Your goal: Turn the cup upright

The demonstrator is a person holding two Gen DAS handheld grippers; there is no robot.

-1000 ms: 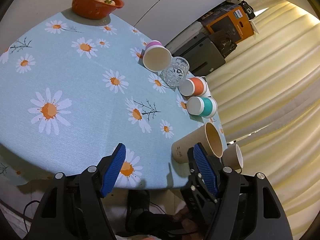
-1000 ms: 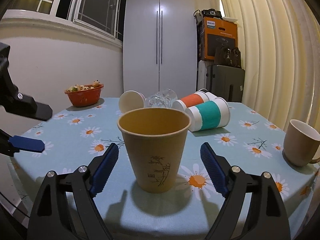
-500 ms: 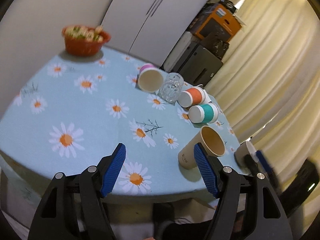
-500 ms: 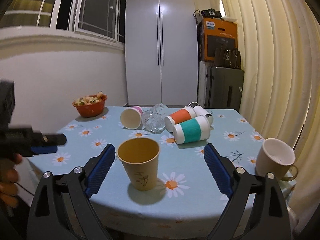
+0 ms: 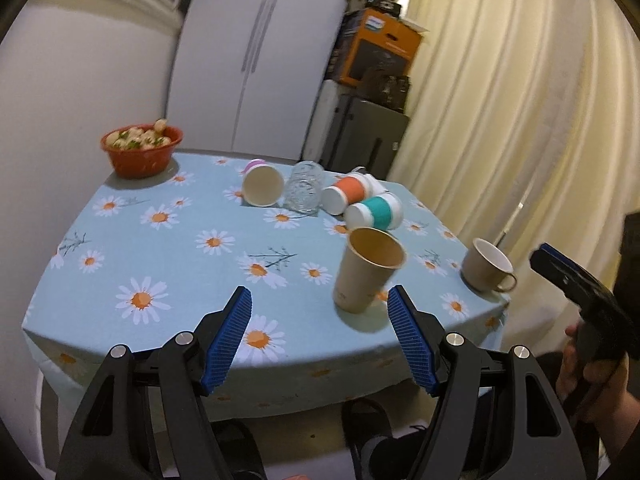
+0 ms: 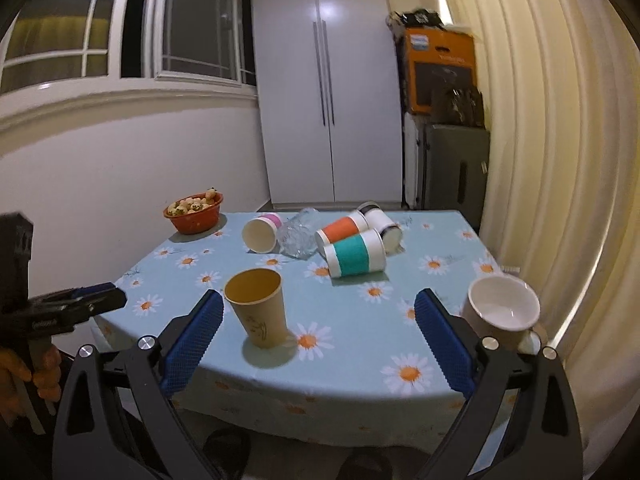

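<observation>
A tan paper cup (image 5: 368,270) (image 6: 258,308) stands upright near the front edge of the daisy-print table (image 5: 160,248) (image 6: 360,344). A beige mug (image 5: 486,266) (image 6: 500,314) stands upright at the front right corner. Several cups lie on their sides at the back: a pink one (image 6: 260,232), a clear glass (image 6: 298,236), an orange one (image 6: 340,230), a teal one (image 6: 354,258) and a black-banded one (image 6: 380,220). My left gripper (image 5: 320,340) is open and empty, held off the table's front edge. My right gripper (image 6: 316,340) is open and empty, also back from the edge.
An orange bowl of food (image 5: 141,150) (image 6: 194,212) sits at the back left corner. Cream curtains (image 6: 560,160) hang close on the right. A white cabinet (image 6: 326,100) and stacked boxes (image 6: 440,68) stand behind the table.
Both grippers have pulled back and away from the table, leaving the tan cup standing upright. The views now take in the whole table.
</observation>
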